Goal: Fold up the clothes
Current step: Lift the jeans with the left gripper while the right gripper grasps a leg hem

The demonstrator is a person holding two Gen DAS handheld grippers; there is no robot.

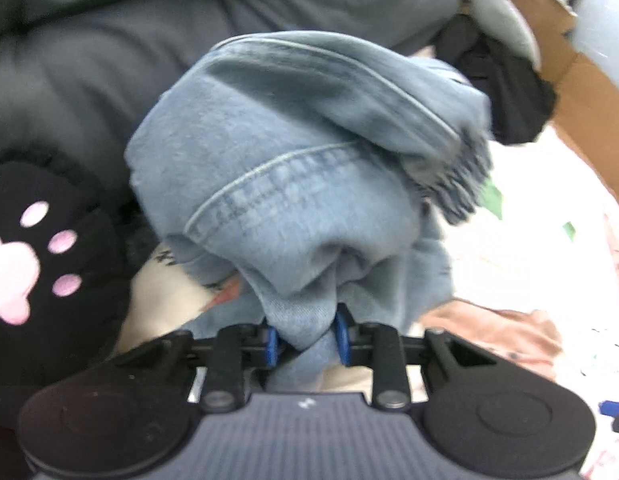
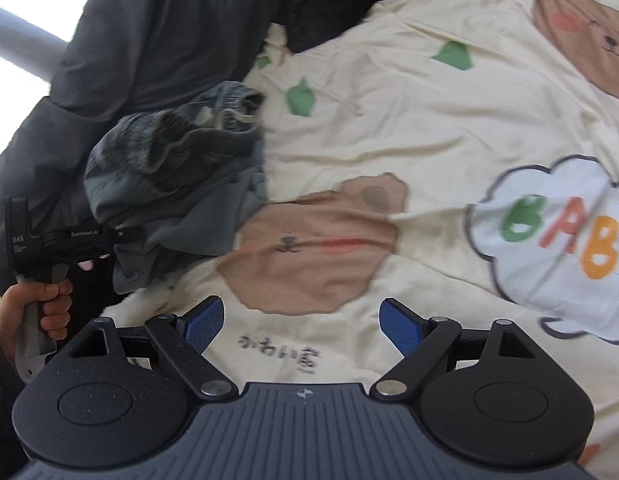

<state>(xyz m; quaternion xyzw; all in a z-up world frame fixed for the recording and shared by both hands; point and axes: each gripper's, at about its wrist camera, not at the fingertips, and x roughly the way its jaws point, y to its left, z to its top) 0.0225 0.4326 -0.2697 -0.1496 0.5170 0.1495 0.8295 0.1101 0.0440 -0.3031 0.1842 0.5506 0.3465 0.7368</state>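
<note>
1. Left wrist view: the left gripper [image 1: 307, 338] has its blue pads [image 1: 272, 346] drawn close together, pinching a bunched fold of the pale blue denim garment [image 1: 293, 168] between them.
2. The denim rises from the pinch as a crumpled mound that fills the middle of this view. A stitched seam curves across it and a frayed hem [image 1: 459, 184] hangs at its right side.
3. Behind the denim lies dark grey padded fabric [image 1: 109, 52]. To the left sits a black item with a pink paw print [image 1: 17, 268], and at upper right a black cloth [image 1: 505, 92] lies against a brown cardboard box [image 1: 585, 92].
4. Under the denim, a cream printed sheet [image 1: 165, 300] shows at the lower left. The whole view is slightly blurred.
5. Right wrist view: the right gripper [image 2: 301, 322] has its blue pads [image 2: 203, 326] spread wide with nothing between them. It hovers above the cream sheet [image 2: 389, 128], over a line of small dark printed characters [image 2: 279, 350].
6. The sheet carries brown bear faces [image 2: 309, 248], green leaves [image 2: 301, 96] and a white cloud [image 2: 557, 240] lettered "BABY" in colours.
7. At the left of this view, the crumpled denim garment [image 2: 181, 184] is bunched at the sheet's edge. The left gripper [image 2: 75, 238] meets it there, held by a person's hand [image 2: 33, 310] around its handle.
8. A dark grey jacket-like fabric [image 2: 149, 40] lies beyond the denim, along the upper left.
</note>
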